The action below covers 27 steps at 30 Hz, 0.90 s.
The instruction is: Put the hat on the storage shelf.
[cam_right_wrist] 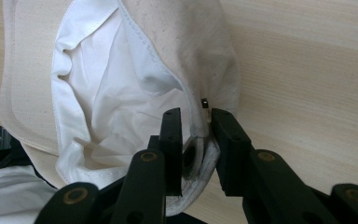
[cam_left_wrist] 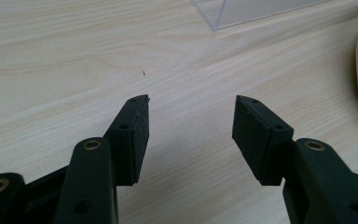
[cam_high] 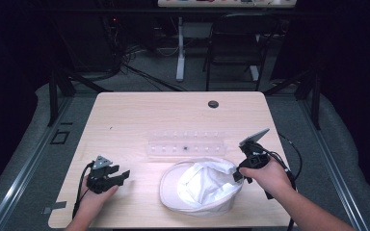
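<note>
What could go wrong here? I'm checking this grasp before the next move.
The right gripper pinches only the thin rim of the white hat, so the fabric may slip out if lifted. The clear rack sits just behind the hat and could get nudged. The left gripper is open, giving no support.
</note>
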Motion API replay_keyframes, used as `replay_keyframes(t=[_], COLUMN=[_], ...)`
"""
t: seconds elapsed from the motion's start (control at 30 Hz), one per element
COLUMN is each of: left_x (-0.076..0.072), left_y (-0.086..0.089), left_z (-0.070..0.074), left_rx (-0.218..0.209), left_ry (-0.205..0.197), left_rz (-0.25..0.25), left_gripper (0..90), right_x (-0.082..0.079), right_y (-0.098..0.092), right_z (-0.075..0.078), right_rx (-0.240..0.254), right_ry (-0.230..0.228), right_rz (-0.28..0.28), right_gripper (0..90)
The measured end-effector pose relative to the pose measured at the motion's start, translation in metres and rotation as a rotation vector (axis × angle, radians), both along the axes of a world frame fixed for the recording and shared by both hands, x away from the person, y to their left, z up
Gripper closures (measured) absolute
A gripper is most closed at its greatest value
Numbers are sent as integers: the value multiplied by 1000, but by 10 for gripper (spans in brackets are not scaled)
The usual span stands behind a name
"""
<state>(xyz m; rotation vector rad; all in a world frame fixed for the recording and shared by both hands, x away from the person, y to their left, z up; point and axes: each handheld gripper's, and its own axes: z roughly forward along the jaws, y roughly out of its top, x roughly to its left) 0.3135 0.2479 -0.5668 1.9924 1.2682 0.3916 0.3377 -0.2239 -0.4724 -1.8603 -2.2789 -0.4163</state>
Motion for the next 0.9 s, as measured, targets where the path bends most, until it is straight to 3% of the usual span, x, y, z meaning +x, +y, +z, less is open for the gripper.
replay_keyframes(t=[0.03,0.1,0.13,0.23,0.3,0.37,0.4,0.47,0.63,0.9], left_x=[0,0,0,0,0,0,0,0,-1,-1], left_y=[0,-1,-1,-2,-3,-3,-3,-4,-6,-8], left_z=[0,0,0,-1,0,-1,-1,-1,-1,0], left_rx=[2,3,4,5,5,7,9,13,11,14], left_ry=[-1,0,0,-3,1,0,-1,-2,-5,-2], left_rz=[-3,-5,-6,-6,-8,-10,-12,-15,-20,-28], left_gripper=[467,467,467,467,467,467,468,469,470,470], right_x=[-1,1,1,3,5,5,6,7,7,7], right_y=[0,-6,-7,-14,-18,-21,-23,-26,-28,-25], right_z=[0,4,4,6,9,9,10,8,11,28], right_rx=[-3,-30,-24,-53,-71,-71,-74,-36,-26,74], right_ry=[-19,-25,-51,-67,-51,-64,-42,-35,-19,-5], right_rz=[-29,-17,-41,-58,-61,-78,-86,-118,-116,-102], right_gripper=[781,796,800,805,807,807,808,808,809,811])
